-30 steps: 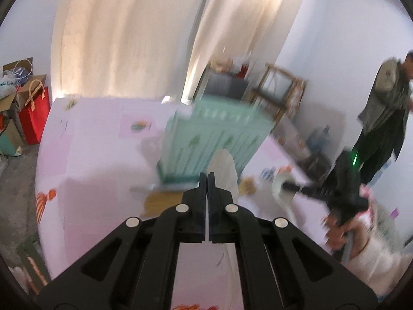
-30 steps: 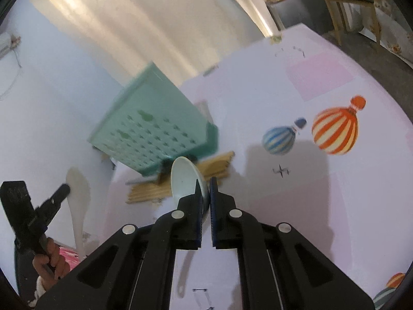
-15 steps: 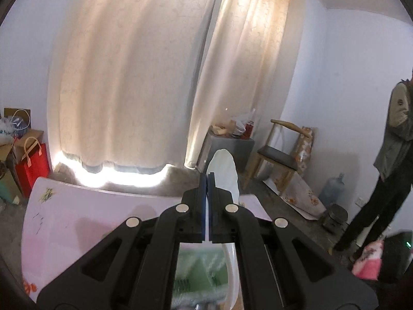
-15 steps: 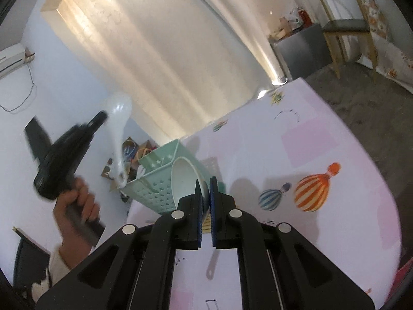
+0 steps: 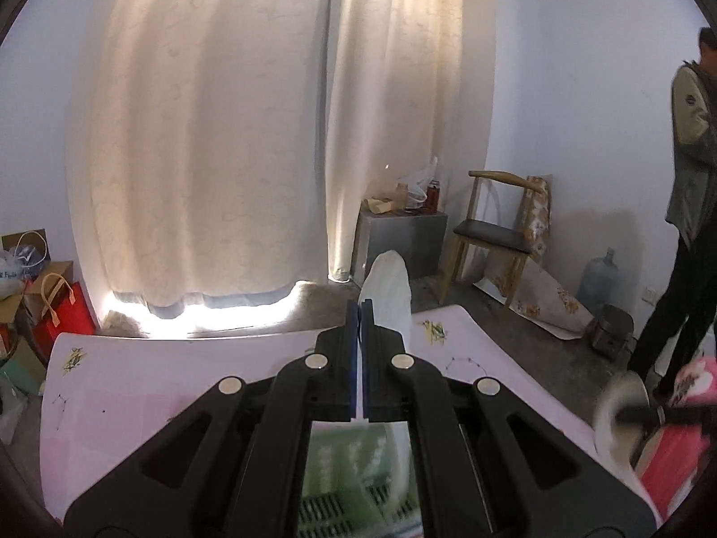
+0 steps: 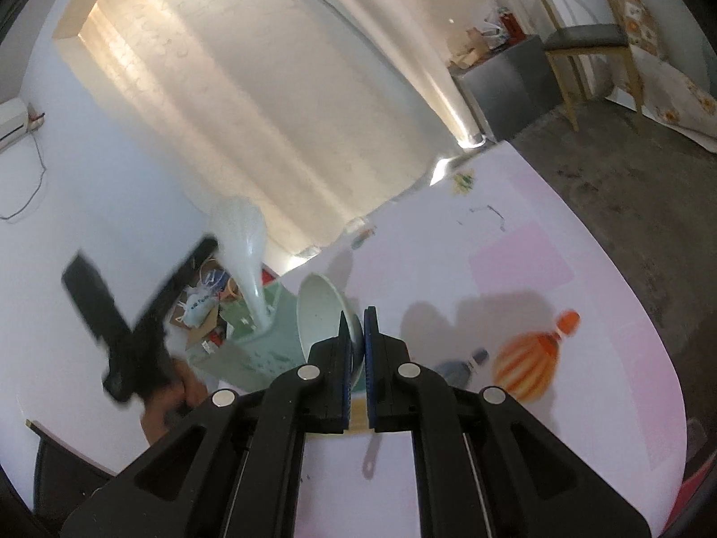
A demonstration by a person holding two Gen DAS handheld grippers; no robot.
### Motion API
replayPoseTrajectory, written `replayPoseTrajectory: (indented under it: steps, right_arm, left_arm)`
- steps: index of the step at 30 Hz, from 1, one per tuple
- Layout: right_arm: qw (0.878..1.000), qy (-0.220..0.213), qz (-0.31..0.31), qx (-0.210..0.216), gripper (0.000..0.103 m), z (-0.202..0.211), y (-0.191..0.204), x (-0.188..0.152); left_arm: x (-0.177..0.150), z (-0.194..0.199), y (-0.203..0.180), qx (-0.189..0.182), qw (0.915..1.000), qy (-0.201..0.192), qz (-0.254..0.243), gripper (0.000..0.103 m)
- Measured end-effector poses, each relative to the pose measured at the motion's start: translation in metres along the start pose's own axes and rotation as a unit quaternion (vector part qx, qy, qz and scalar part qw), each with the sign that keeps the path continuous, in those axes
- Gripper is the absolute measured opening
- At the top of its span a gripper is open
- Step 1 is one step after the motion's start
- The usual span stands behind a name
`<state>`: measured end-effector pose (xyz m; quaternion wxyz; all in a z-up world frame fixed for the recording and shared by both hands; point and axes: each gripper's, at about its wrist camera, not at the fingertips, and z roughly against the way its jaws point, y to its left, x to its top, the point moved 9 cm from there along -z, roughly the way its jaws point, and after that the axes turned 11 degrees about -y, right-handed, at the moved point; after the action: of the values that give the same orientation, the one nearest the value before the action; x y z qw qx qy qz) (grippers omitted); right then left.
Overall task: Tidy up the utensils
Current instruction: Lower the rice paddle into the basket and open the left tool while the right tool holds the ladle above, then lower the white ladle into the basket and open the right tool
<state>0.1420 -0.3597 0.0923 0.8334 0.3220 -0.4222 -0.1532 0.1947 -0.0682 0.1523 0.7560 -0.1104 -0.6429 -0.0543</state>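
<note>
My left gripper [image 5: 360,309] is shut on a white rice paddle [image 5: 389,287], blade up, handle end down over the mint green utensil basket [image 5: 349,462] below it. In the right wrist view the same paddle [image 6: 242,242] stands with its lower end in the basket [image 6: 255,349], with the left gripper [image 6: 134,314] beside it. My right gripper [image 6: 357,314] is shut on a pale ceramic spoon [image 6: 322,314], held above the table to the right of the basket. That spoon also shows blurred in the left wrist view [image 5: 618,417].
The table [image 6: 560,296] has a pink cloth with balloon prints [image 6: 529,363]. Wooden chopsticks [image 6: 356,414] lie under my right gripper. A chair [image 5: 497,242], a grey cabinet [image 5: 403,237], bags [image 5: 53,309] and a standing person [image 5: 690,206] are beyond the table.
My left gripper lifted, tilted upright and lowered the paddle's end into the basket. My right gripper rose with the spoon and drew nearer the basket.
</note>
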Motion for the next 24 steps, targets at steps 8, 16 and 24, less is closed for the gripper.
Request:
replayPoseTrajectory:
  steps: [8,16,24]
  right_arm:
    - [0.999,-0.021,0.031,0.009,0.005,-0.025,0.041,0.038]
    - [0.994,-0.080,0.075,-0.022,0.005,-0.036,0.077,0.081]
    - [0.976,-0.146,0.126,-0.097,0.005,-0.066,0.095,0.082]
  left_arm:
    - [-0.034,0.043,0.006,-0.033,0.9987,0.039,-0.003,0.007]
    - [-0.044,0.108,0.033,-0.029,0.9972,0.047,0.050,0.054]
    - [-0.057,0.155,0.051,-0.012,0.9954,0.065,0.069,0.054]
